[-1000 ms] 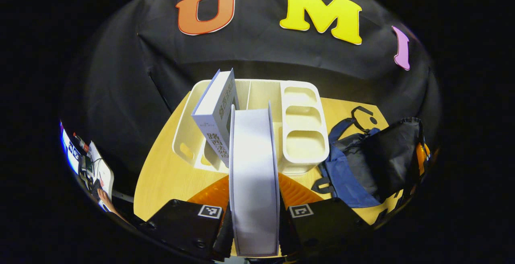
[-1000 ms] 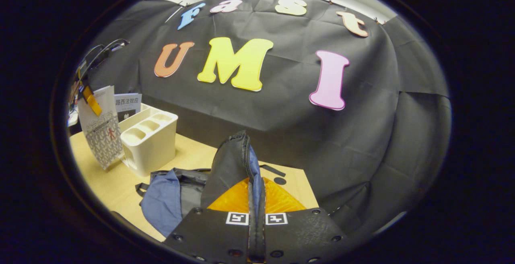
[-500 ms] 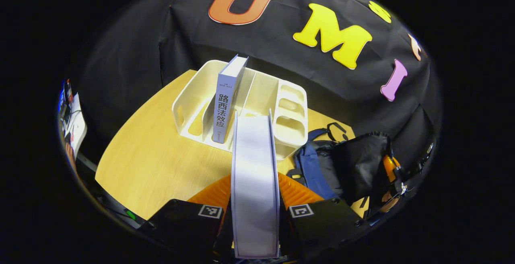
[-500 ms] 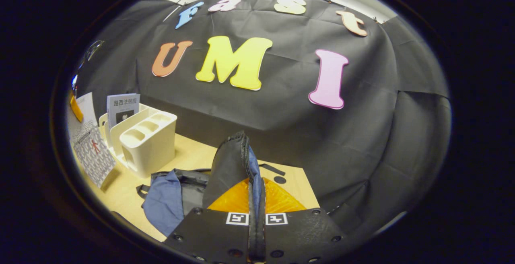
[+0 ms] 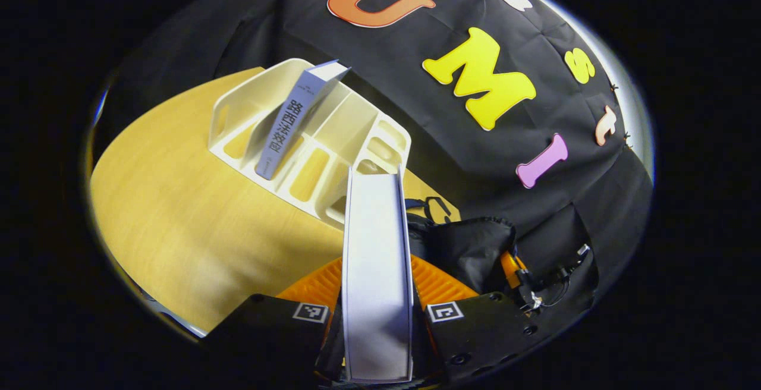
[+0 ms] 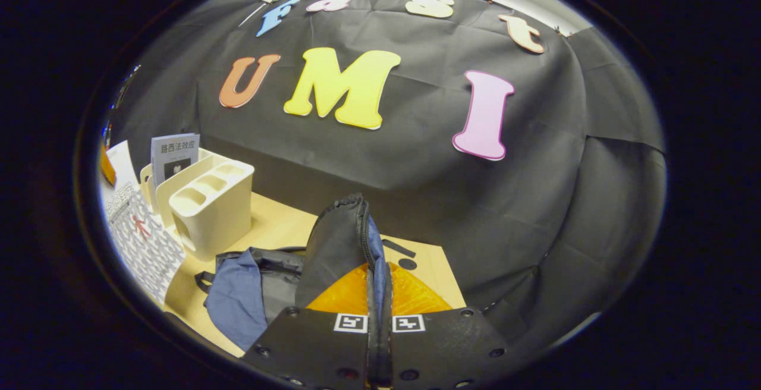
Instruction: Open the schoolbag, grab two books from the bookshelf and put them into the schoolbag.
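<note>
The left gripper grasps a white book edge-on between its two fingers; the book's page edge runs straight up the middle of the left gripper view, and both fingers press on its covers. In the right gripper view the same book appears at the far left, with a patterned grey cover, held clear of the counter.

The bookshelf, a cream plastic organiser with upright dividers and small end compartments, stands on the wooden counter. A second book with a grey spine sits in one of its slots, leaning to one side. In the right gripper view this second book rises above the bookshelf.

The schoolbag, blue and black, lies on the counter just beside the bookshelf. The right gripper is clenched on the schoolbag's black zippered edge, which is pinched between the two fingers and lifted upright. In the left gripper view the schoolbag lies to the right of the held book.
</note>
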